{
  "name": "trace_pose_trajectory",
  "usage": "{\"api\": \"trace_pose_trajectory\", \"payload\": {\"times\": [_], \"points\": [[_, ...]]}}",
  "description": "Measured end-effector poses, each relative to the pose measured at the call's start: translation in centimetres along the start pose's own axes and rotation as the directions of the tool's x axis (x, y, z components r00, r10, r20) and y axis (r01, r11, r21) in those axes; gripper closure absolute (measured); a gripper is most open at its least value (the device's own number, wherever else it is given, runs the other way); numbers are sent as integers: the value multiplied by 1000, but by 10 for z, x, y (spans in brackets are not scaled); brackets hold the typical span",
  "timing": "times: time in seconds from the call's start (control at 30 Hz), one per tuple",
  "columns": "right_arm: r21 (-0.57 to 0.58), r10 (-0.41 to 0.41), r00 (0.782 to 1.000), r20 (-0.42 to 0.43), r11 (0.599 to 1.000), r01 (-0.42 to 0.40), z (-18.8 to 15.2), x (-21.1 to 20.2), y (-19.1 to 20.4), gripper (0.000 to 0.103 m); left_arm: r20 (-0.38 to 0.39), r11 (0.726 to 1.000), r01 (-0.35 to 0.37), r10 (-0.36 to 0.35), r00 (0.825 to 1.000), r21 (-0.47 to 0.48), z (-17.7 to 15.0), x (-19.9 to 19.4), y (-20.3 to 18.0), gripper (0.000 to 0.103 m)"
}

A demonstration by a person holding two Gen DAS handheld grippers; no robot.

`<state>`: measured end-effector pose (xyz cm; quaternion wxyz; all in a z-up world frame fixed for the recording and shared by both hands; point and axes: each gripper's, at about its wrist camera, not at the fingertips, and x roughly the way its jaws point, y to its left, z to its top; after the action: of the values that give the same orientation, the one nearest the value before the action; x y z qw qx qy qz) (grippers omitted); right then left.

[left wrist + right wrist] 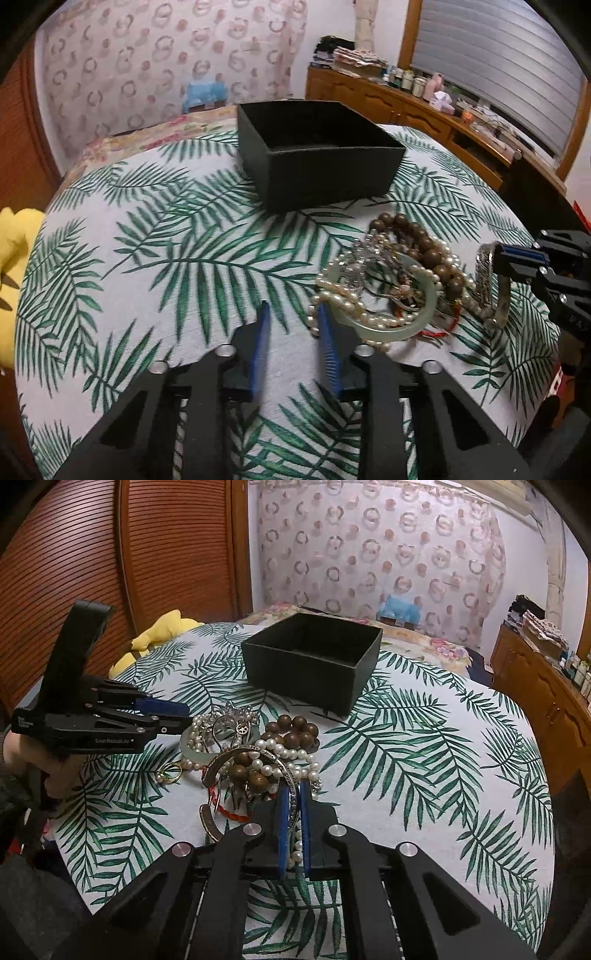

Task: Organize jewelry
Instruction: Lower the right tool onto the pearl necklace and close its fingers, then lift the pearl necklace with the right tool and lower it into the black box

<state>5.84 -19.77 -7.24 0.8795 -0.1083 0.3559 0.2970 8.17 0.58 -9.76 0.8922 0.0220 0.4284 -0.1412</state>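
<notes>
Two grippers at work over jewelry pile (255, 764) near my edge of table (110, 258). My left gripper (293, 314) jaws wide, empty, right finger touching pearl strand beside jade bangle (424, 302). My right gripper (292, 805) narrow, clamped on silver bangle (251, 762) at pile's right side. Judgement: lift bangle straight up, slowly, so tangled pearls drop off, then carry to black box (314, 661) toward far edge

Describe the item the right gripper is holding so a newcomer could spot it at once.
On the palm-leaf tablecloth, in front of the black box, lies a jewelry pile. At its near edge the right gripper pinches a silver bangle: flat engraved metal, unlike the beaded strands around it.
</notes>
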Motion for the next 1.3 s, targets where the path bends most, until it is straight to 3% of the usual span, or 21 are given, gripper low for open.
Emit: {"api": "trace_pose_trajectory", "payload": {"times": [0.1,0.2,0.4,0.57,0.87,1.3], "points": [[2,-1,1000,2,1000,1,0,-2,-1,96,8,999,-24,24,1000,37,0,2,-6,86],[1,-1,1000,2,1000,1,0,-2,-1,96,5,998,-25,25,1000,59,1,4,-12,98],[-1,-1,1000,4,1000,1,1,-4,-1,96,0,998,-48,48,999,46,2,2,-12,99],[-2,-6,1000,11,1000,6,4,-7,0,96,79,998,-51,50,996,21,11,-27,-12,99],[-4,-16,999,31,1000,16,10,-10,1,96,248,998,-48,34,968,50,40,-94,-31,99],[-31,-44,996,79,998,47,32,-18,-3,96,375,996,-51,17,927,80,80,-142,-42,99]]}}
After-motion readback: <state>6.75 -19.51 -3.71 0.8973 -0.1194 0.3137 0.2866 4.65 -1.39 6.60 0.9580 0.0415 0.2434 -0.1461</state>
